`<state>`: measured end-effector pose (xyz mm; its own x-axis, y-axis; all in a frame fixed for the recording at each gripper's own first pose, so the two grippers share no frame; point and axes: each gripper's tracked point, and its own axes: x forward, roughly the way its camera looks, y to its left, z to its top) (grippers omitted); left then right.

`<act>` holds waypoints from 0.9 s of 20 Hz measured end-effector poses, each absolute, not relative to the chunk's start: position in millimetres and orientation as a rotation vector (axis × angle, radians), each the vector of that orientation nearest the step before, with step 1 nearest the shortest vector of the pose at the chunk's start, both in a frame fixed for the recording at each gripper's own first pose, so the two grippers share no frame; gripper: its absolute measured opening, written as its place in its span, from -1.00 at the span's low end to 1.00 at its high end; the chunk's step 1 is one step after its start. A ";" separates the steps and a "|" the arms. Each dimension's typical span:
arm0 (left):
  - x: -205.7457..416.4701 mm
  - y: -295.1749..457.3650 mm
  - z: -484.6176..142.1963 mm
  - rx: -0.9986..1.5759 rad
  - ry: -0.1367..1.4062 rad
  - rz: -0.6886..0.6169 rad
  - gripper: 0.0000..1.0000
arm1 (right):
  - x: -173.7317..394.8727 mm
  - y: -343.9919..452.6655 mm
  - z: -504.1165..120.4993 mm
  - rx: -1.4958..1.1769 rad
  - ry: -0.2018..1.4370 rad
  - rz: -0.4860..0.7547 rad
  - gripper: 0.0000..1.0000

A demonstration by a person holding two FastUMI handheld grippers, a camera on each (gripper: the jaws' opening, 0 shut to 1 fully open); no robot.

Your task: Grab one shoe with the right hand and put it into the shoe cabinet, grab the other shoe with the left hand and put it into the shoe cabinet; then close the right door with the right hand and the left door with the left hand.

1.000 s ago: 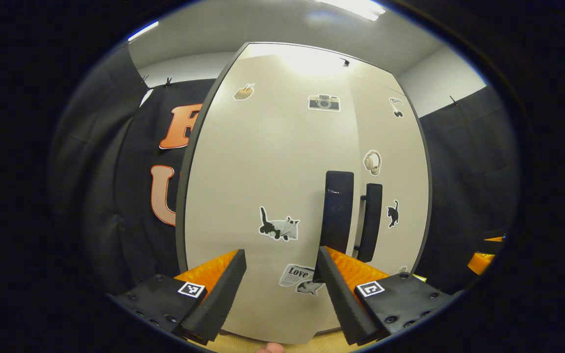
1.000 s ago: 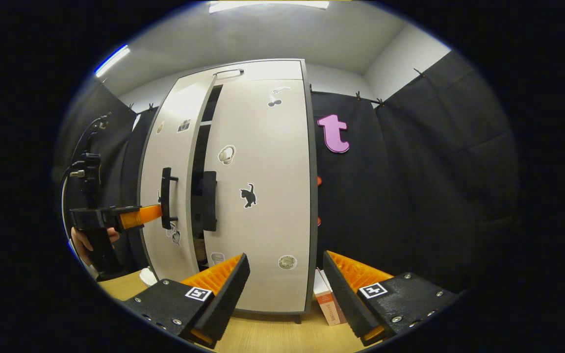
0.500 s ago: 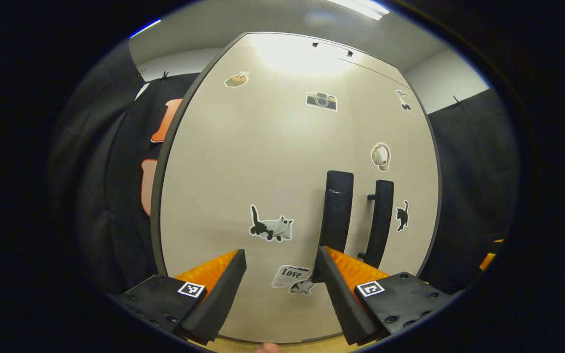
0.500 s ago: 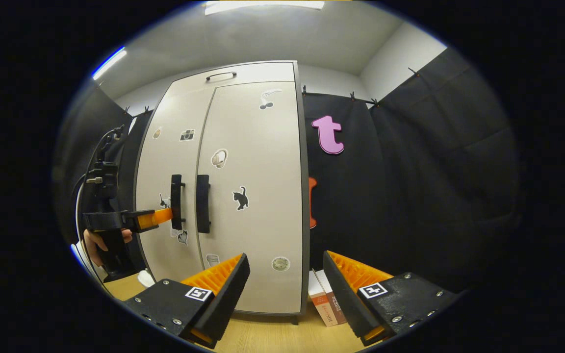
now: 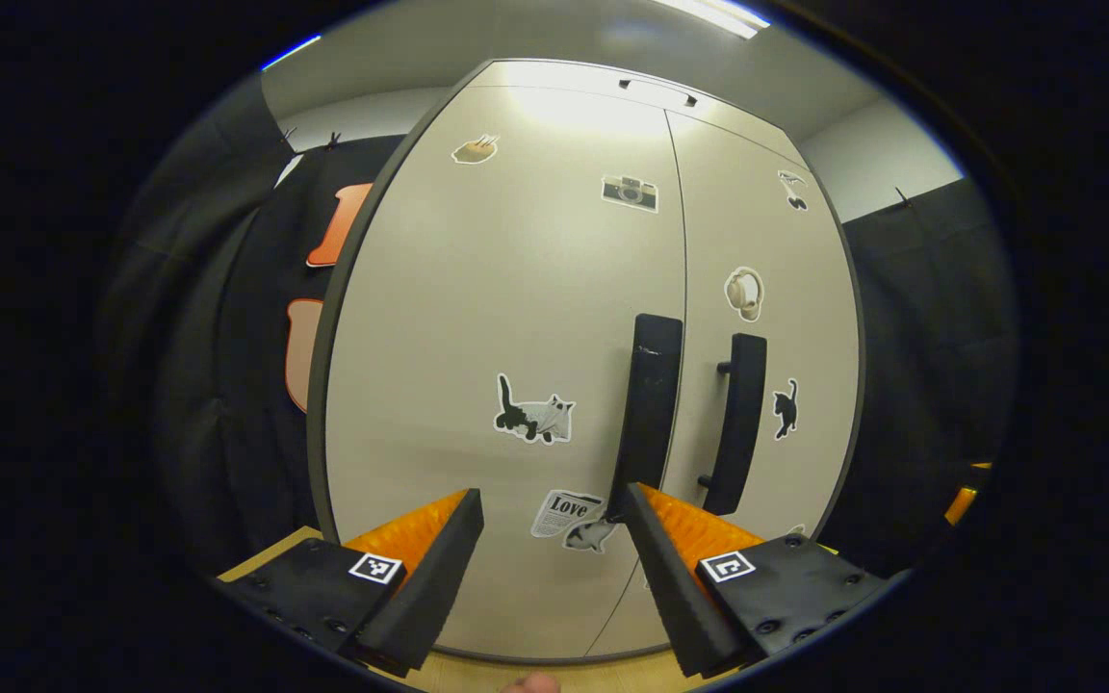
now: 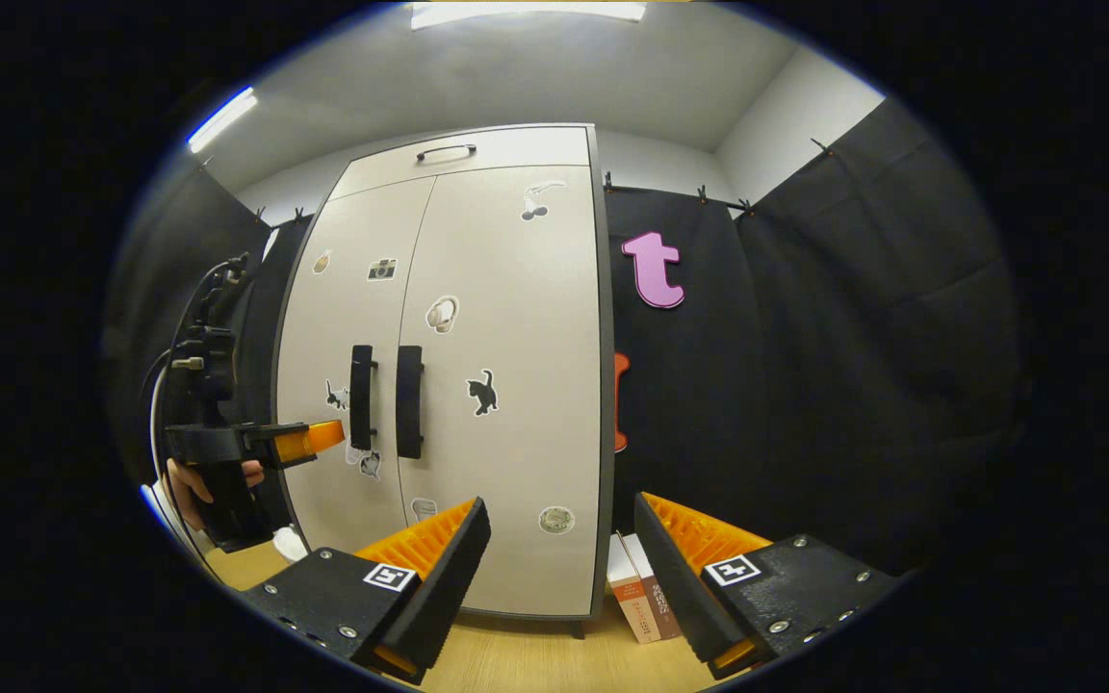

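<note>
The shoe cabinet [image 6: 477, 385] stands against the far booth wall with the left door [image 5: 497, 366] and right door [image 5: 757, 318] lying flush along their centre seam; the shoes are judged to be shut inside. The doors are flat, smooth, pale rigid panels dotted with stickers, likely light on their hinges and best worked by the tall black bar handles [image 5: 649, 404] flanking the seam or by pushing near them. The left gripper [image 5: 553, 525], jaws wide and empty, sits near the left handle, while the right gripper [image 6: 559, 534] hangs wide and empty, well apart from the cabinet.
</note>
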<state>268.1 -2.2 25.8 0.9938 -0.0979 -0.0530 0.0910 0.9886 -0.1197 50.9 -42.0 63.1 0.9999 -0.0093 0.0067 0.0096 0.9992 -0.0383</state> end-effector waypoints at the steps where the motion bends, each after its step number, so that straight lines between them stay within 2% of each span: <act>1: 261.2 0.1 27.6 -0.116 0.054 -0.092 0.93 | 50.1 -40.1 62.3 -0.035 -0.007 -0.006 0.87; 8: 192.2 11.4 56.3 -0.043 -0.025 -0.058 0.93 | 35.1 -18.9 52.6 -0.007 0.006 0.033 0.87; 18: 101.4 9.8 50.1 -0.004 -0.018 -0.032 0.93 | 7.1 4.1 47.1 0.057 0.009 0.083 0.86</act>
